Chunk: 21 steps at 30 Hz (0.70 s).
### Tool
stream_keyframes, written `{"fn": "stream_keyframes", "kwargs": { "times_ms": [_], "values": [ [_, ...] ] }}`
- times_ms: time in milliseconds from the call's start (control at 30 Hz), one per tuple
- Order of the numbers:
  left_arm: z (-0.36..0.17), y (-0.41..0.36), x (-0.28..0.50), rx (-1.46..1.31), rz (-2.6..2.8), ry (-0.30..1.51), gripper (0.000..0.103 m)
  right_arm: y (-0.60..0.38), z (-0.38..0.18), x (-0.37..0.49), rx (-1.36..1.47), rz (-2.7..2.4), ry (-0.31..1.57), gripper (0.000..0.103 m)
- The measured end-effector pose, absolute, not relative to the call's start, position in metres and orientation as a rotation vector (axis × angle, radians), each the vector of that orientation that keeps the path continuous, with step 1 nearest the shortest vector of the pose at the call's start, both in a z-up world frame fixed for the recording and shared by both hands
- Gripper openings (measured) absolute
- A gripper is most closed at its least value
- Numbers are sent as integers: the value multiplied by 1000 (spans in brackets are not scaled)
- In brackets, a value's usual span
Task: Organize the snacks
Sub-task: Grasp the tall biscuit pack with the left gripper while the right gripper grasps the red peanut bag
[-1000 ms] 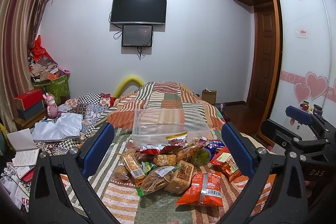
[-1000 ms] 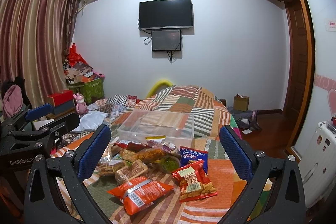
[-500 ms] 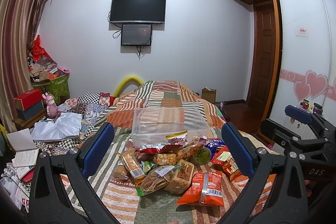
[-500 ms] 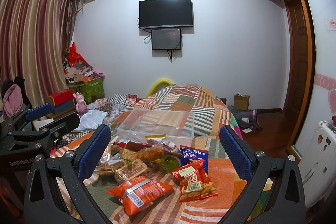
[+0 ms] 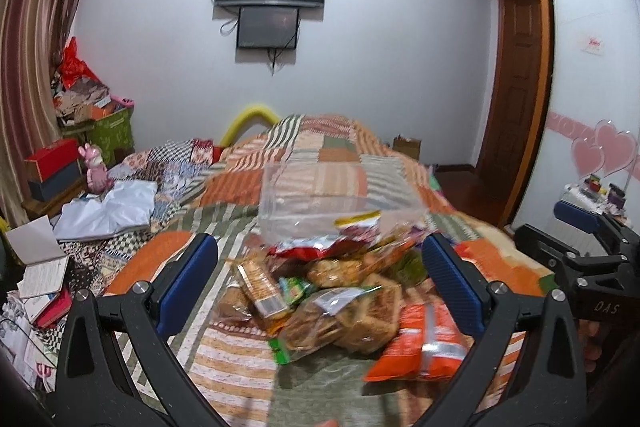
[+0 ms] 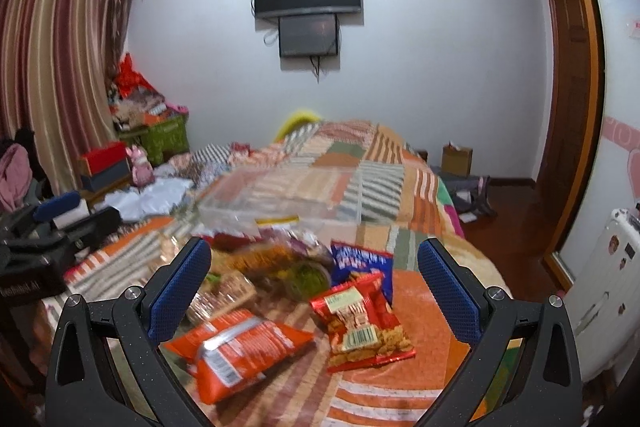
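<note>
Both tools, left tool (image 5: pixel 320 279) & right tool (image 6: pixel 314 277), gape wide, empty. Orange bag (image 6: pixel 236 347) before the clear box (image 6: pixel 280 203): light, crinkly, slippy; pinch its edge.

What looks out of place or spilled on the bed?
The snack packets lie in a loose heap on the quilt, overlapping at odd angles, while the clear bin behind them looks empty. Nothing appears torn or spilled.
</note>
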<state>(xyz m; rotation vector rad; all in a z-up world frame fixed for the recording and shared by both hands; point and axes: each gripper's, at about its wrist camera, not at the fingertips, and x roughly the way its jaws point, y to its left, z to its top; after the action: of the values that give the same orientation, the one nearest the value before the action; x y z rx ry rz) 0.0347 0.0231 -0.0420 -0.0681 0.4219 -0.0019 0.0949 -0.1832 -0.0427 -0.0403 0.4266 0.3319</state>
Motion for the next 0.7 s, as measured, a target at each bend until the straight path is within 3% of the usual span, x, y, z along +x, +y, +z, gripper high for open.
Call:
{"fn": "stream_keyframes", "kwargs": {
  "times_ms": [367, 500, 700],
  "values": [
    [-97, 69, 94, -53, 63, 608, 103, -198, -94, 131, -108, 285, 607, 103],
    [-114, 75, 115, -61, 48, 674, 86, -207, -105, 142, -92, 291, 665, 96],
    [-130, 68, 136, -51, 42, 738, 80, -211, -119, 150, -79, 356, 741, 88]
  ]
}}
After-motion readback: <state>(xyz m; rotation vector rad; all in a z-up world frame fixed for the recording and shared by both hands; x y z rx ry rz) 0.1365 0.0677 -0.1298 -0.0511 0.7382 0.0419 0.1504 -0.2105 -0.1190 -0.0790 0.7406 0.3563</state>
